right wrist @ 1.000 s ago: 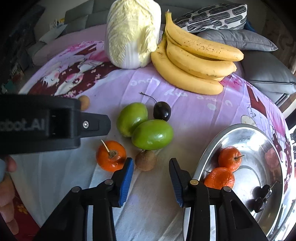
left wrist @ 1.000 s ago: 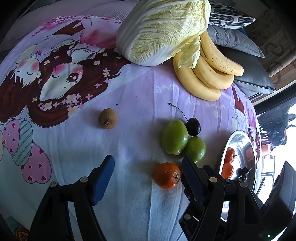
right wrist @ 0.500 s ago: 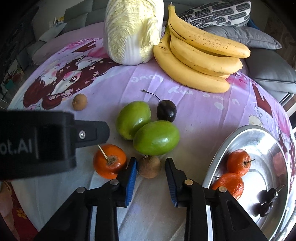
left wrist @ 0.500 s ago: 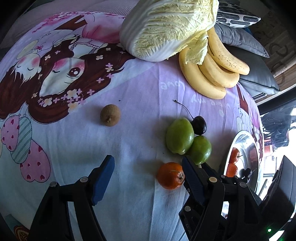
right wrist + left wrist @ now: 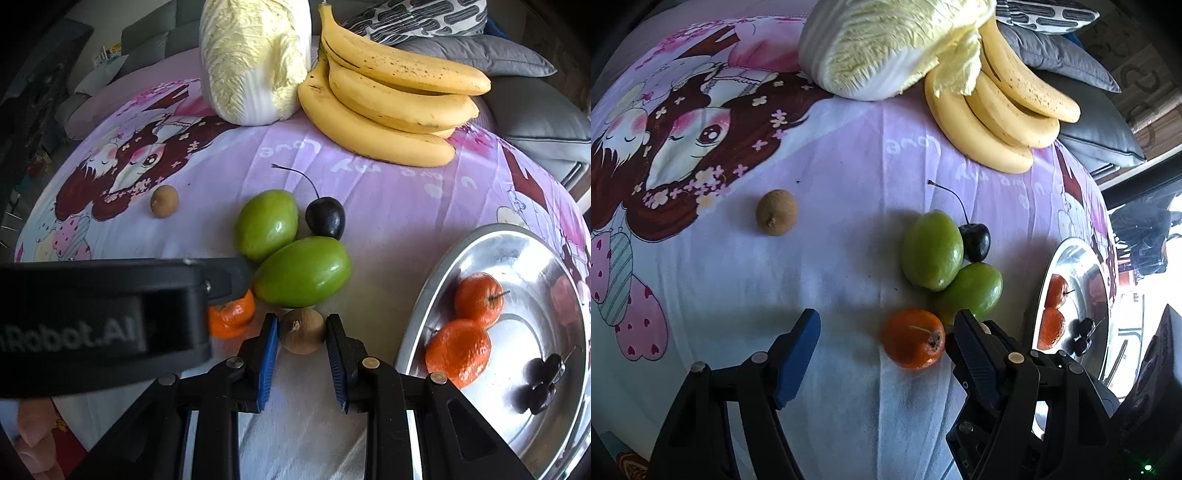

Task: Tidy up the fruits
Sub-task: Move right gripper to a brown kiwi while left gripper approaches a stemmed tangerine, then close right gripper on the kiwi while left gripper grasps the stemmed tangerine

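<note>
On the pink cartoon cloth, my right gripper (image 5: 301,325) is shut on a small brown round fruit (image 5: 302,331), with a blue pad pressing each side. Just behind it lie two green fruits (image 5: 303,271) and a dark cherry (image 5: 325,218). My left gripper (image 5: 886,320) stands open low over the cloth. An orange mandarin (image 5: 913,339) sits between its fingers, close to the right one. In the right wrist view the left gripper's black body (image 5: 110,314) hides part of that mandarin (image 5: 232,314). A second brown fruit (image 5: 775,212) lies alone to the left.
A steel plate (image 5: 424,295) at the right holds two mandarins (image 5: 458,352) and some dark cherries (image 5: 543,380). A bunch of bananas (image 5: 391,99) and a napa cabbage (image 5: 255,59) lie at the back. Grey cushions (image 5: 535,110) sit beyond the cloth's far edge.
The right jaws closed in from both sides onto the small brown fruit. The left gripper moved lower and nearer to the mandarin, staying open.
</note>
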A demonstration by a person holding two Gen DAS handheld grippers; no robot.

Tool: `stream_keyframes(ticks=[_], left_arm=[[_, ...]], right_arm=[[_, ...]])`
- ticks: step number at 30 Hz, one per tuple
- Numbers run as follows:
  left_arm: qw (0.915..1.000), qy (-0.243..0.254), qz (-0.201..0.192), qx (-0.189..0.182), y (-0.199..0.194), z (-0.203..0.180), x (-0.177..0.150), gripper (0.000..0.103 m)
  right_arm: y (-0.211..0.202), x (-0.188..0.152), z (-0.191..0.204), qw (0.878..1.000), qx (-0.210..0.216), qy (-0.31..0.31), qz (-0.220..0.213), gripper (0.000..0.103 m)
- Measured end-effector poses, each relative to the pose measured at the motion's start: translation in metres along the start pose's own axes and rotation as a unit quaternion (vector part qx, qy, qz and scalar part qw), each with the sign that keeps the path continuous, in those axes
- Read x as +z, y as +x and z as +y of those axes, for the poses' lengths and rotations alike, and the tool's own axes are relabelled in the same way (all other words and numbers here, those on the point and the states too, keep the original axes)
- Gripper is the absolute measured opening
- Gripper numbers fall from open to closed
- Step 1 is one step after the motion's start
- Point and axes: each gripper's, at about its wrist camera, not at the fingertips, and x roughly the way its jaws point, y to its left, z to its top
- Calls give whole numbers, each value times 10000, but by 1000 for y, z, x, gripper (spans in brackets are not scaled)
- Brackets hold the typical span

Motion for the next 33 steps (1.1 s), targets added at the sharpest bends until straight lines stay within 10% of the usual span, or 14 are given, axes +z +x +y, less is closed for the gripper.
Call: stream_keyframes(ticks=[15,33], left_arm=[[9995,254,164,-72,21,-24,1,40],[9997,221,12,-120,11,-24,1,39]], right_arm=[[-4,-6,-5,9999,38,121,42,28],[-18,-4,-9,9997,95,206,-129,28]])
